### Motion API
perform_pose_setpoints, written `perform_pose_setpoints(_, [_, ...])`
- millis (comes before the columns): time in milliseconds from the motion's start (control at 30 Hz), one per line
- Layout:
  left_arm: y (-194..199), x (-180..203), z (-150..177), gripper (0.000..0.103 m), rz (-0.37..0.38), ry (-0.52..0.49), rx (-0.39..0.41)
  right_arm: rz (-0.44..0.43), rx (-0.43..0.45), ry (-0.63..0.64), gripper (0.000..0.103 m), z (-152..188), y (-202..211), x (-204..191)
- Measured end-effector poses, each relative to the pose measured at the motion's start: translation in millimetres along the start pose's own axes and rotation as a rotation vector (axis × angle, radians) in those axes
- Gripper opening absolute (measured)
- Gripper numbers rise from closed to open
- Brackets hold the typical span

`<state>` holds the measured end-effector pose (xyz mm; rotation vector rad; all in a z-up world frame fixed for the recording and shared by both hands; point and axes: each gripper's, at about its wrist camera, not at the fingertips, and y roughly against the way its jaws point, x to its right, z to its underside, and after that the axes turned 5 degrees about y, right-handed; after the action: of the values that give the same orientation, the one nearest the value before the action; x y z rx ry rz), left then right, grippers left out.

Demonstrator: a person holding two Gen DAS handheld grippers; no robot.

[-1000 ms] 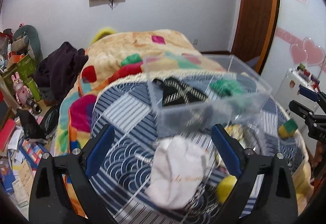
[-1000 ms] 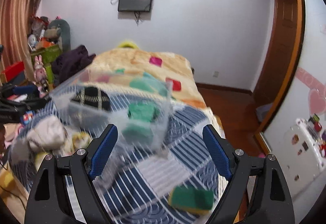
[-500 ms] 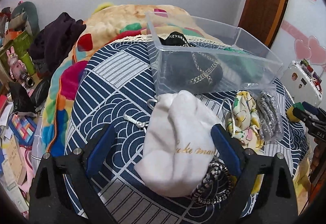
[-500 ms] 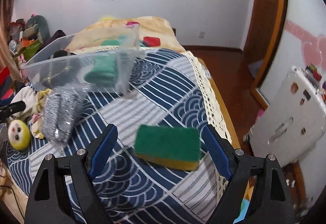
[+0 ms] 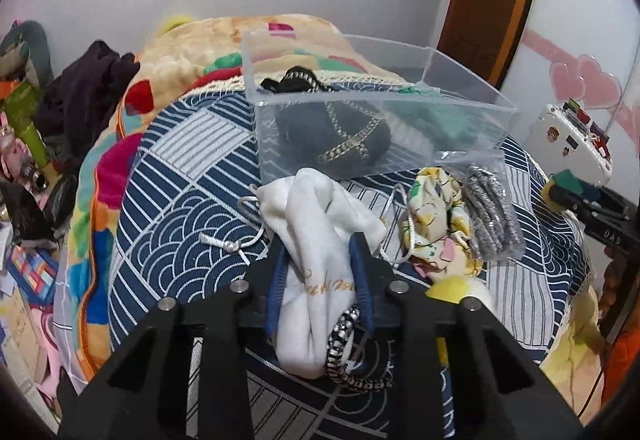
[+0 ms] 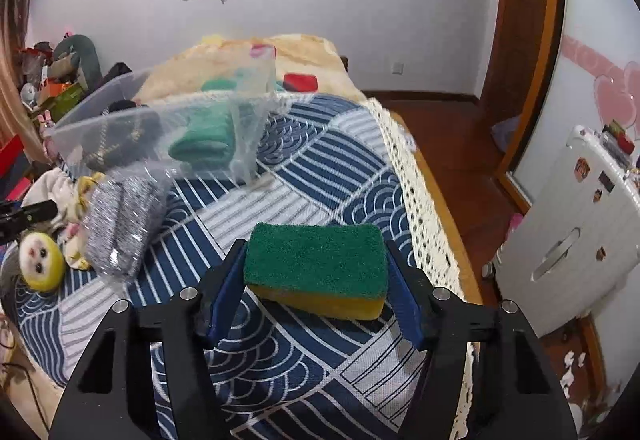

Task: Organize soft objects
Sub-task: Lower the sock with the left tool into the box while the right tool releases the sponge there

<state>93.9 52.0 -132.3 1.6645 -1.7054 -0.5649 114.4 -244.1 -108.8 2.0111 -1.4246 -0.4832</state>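
My left gripper (image 5: 322, 246) is shut on a white drawstring pouch (image 5: 316, 240) that lies on the blue patterned bedspread (image 5: 180, 199), just in front of a clear plastic bin (image 5: 380, 107). The bin holds a black bag with chain straps (image 5: 336, 135) and a green cloth (image 5: 432, 119). My right gripper (image 6: 314, 252) is shut on a green and yellow sponge (image 6: 316, 268) at the bedspread's right side. In the right wrist view the bin (image 6: 160, 119) is at the far left.
A floral cloth (image 5: 432, 228), a bagged silver scourer (image 5: 492, 207) and a yellow-faced plush (image 6: 42, 260) lie beside the pouch. A braided loop (image 5: 348, 360) lies under the pouch. A white cabinet (image 6: 580, 240) stands right of the bed. Clutter fills the floor at left.
Both grippers have dropped toward the bed and closed: the left one on the white pouch, the right one on the sponge. Both were open before.
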Motion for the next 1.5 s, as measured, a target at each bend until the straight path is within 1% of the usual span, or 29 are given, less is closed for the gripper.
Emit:
perform_pose_setpoints(167, [17,2,-7,0.027,0.012,0.002,0.042,-0.021,0.047,0.018,0.062,-13,13,-9])
perform_pose_setpoints(433, [54,6,-31,0.027,0.037,0.008,0.158,-0.081,0.147,0.057,0.062,-44,32,-31])
perform_pose_setpoints(500, [61,7,-39,0.027,0.032,0.005,0.190,-0.094,0.168,0.069,0.062,-52,32,-37])
perform_pose_setpoints(600, [65,8,-50,0.027,0.026,0.005,0.223,-0.115,0.197,0.087,0.062,-66,32,-47])
perform_pose_setpoints(733, [62,9,-66,0.027,0.029,0.016,0.243,-0.149,0.225,0.095,0.062,-83,25,-59])
perform_pose_setpoints(867, [54,13,-82,0.027,0.022,0.019,0.262,-0.165,0.251,0.110,0.062,-99,21,-72])
perform_pose_setpoints(967, [48,14,-91,0.027,0.025,0.029,0.267,-0.189,0.256,0.116,0.062,-108,16,-81])
perform_pose_setpoints(1200, [28,17,-113,0.027,0.043,0.053,0.260,-0.193,0.247,0.136,0.062,-122,-3,-96])
perform_pose_setpoints(1300, [15,18,-118,0.027,0.053,0.059,0.236,-0.205,0.215,0.128,0.062,-124,-16,-97])
perform_pose_setpoints(1400, [0,18,-119,0.027,0.043,0.059,0.211,-0.206,0.180,0.118,0.062,-126,-29,-96])
perform_pose_setpoints(1500, [-18,20,-118,0.027,0.028,0.052,0.173,-0.228,0.125,0.098,0.062,-126,-45,-94])
